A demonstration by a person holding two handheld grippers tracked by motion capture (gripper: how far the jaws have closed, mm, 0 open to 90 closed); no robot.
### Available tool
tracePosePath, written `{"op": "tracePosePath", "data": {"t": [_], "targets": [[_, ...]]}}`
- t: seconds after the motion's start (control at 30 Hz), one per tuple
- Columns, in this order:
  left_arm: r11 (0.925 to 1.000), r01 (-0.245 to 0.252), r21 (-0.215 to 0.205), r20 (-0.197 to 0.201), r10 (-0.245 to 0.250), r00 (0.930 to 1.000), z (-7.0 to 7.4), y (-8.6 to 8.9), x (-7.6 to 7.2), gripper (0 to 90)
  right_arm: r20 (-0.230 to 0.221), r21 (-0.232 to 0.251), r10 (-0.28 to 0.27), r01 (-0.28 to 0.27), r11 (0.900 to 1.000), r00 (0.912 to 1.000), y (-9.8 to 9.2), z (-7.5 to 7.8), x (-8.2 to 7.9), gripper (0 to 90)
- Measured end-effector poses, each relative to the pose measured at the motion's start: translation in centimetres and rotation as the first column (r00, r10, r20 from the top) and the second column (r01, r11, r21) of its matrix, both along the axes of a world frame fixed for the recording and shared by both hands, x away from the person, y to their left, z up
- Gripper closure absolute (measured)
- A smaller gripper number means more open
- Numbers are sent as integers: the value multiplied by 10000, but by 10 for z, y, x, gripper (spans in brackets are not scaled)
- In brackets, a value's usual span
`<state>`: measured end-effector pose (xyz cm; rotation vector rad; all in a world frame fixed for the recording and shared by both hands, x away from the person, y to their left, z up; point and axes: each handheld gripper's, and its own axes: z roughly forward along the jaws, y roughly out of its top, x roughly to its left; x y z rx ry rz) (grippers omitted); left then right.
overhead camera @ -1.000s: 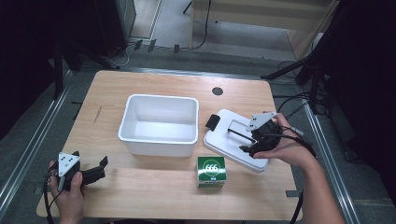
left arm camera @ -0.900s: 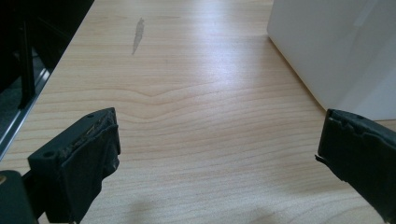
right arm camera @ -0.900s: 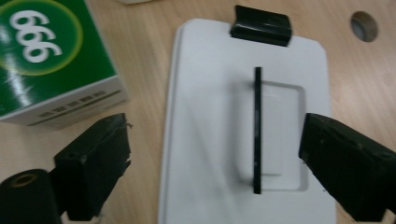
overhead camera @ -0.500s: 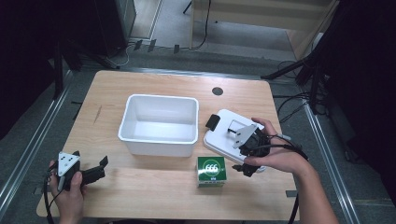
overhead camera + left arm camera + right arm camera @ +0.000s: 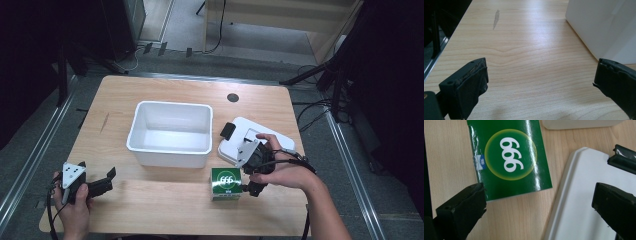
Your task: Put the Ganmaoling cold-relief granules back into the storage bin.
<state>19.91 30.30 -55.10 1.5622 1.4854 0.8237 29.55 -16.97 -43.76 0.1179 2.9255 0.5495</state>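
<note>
A green box (image 5: 226, 182) with a white "999" mark lies flat on the table in front of the white bin (image 5: 170, 132). To its right lies a white lid (image 5: 260, 135) with a black clip (image 5: 228, 131). My right gripper (image 5: 246, 173) hovers over the gap between box and lid. In the right gripper view the green box (image 5: 509, 157) sits by one jaw and the lid (image 5: 584, 195) by the other. My right gripper (image 5: 539, 212) is open, its jaws have just been opening, and nothing is gripped. My left gripper (image 5: 106, 181) rests open at the table's front left corner.
The left gripper view shows my left gripper (image 5: 540, 85) over bare wooden table (image 5: 524, 50), with the bin's wall (image 5: 599, 25) ahead on the right. A dark round hole (image 5: 232, 97) sits near the table's far edge. Metal rails and cables run along the floor around the table.
My right gripper has moved from above the lid toward the front left, down to the green box. The left hand and its gripper have stayed put.
</note>
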Motion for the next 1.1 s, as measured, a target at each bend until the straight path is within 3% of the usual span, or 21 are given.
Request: {"op": "tracePosePath", "data": {"t": [0.33,0.73,0.97,1.1], "targets": [[10000,17,-56,2,-17,10000,0,0,0,0,-152,-315,392,-397,9987,9991,15,-10,-1,0],[10000,43,-68,-18,-43,10000,0,0,1,0,-614,-239,857,-873,9959,9944,24,-12,0,32],[10000,47,-25,-44,-47,10000,0,0,1,0,-1093,-414,885,-935,9948,9901,26,-15,-4,0],[10000,54,-3,-39,-54,10000,0,-1,1,0,-1086,-538,842,-904,9945,9905,26,-19,-4,0]]}}
